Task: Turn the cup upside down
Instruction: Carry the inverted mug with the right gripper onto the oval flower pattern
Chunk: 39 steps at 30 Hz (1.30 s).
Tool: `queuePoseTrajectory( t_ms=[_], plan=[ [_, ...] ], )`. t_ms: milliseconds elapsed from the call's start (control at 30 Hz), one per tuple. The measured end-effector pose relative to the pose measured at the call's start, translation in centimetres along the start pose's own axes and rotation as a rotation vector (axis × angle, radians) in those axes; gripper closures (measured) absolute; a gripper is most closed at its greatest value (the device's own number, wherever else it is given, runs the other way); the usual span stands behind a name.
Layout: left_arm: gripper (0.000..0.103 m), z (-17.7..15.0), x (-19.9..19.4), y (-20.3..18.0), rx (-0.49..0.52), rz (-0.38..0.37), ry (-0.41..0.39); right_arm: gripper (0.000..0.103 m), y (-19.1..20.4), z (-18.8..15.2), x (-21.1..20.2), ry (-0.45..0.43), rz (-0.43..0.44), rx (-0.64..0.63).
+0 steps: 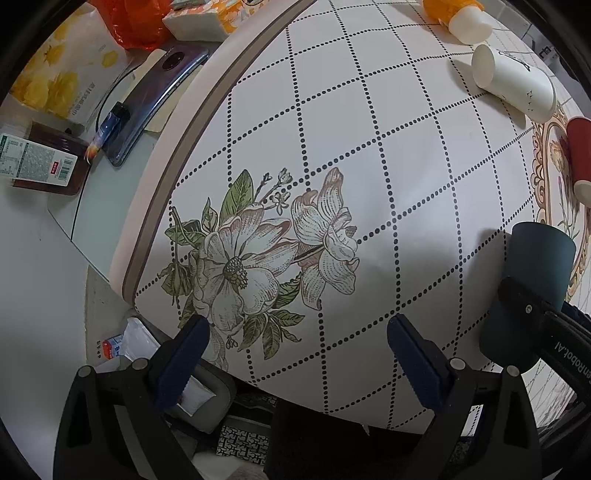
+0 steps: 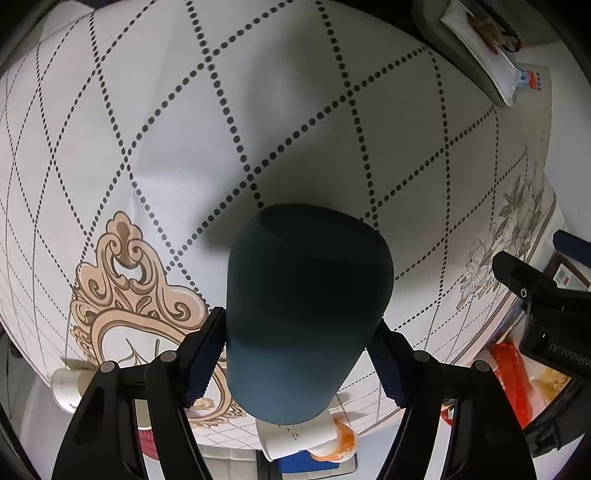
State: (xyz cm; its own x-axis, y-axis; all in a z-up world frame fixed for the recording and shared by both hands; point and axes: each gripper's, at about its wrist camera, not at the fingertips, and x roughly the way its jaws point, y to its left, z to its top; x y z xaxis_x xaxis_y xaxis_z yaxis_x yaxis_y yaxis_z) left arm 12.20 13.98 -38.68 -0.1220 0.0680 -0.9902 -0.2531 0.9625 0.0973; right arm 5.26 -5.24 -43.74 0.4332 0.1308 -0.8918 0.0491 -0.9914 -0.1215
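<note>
A dark blue cup (image 2: 306, 314) fills the middle of the right wrist view, held above the patterned tablecloth (image 2: 184, 147). My right gripper (image 2: 299, 354) is shut on the cup, one finger pad pressed on each side of it. The cup's far end (image 2: 314, 225) points away from the camera and I cannot tell whether it is the mouth or the base. The same cup (image 1: 532, 280) shows at the right edge of the left wrist view, in the right gripper. My left gripper (image 1: 295, 354) is open and empty over the flower print near the table's edge.
A white paper cup (image 1: 513, 83) lies on its side at the far right, with an orange-and-white bottle (image 1: 461, 18) and a red cup (image 1: 580, 155) nearby. A phone (image 1: 155, 99), a box and a red bag lie on a surface beyond the table's rim (image 1: 207, 122).
</note>
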Motion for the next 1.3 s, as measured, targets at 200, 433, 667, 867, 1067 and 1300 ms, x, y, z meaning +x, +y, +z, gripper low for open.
queuePoseTrajectory(
  t_ms=[200, 433, 667, 867, 1067, 1300],
  plan=[
    [0.004, -0.3, -0.4, 0.0, 0.014, 0.016, -0.006, 0.028, -0.1, 0.1, -0.6, -0.001, -0.005, 0.085],
    [0.004, -0.3, -1.1, -0.2, 0.035, 0.033, -0.017, 0.029, -2.4, -0.4, -1.0, 0.013, 0.048, 0.279],
    [0.004, 0.1, -2.3, -1.4, 0.077, 0.043, -0.042, 0.03, -4.3, -2.3, -1.4, 0.024, 0.174, 0.624],
    [0.004, 0.6, -3.2, -3.1, 0.129, 0.052, -0.064, 0.03, -5.4, -5.3, -1.3, 0.027, 0.298, 1.014],
    [0.004, 0.4, -3.9, -4.7, 0.18, 0.053, -0.074, 0.029, -4.7, -8.1, -0.8, 0.004, 0.423, 1.42],
    [0.004, 0.2, -4.3, -6.5, 0.228, 0.051, -0.082, 0.029, -1.2, -10.1, -0.9, -0.013, 0.568, 1.901]
  ],
)
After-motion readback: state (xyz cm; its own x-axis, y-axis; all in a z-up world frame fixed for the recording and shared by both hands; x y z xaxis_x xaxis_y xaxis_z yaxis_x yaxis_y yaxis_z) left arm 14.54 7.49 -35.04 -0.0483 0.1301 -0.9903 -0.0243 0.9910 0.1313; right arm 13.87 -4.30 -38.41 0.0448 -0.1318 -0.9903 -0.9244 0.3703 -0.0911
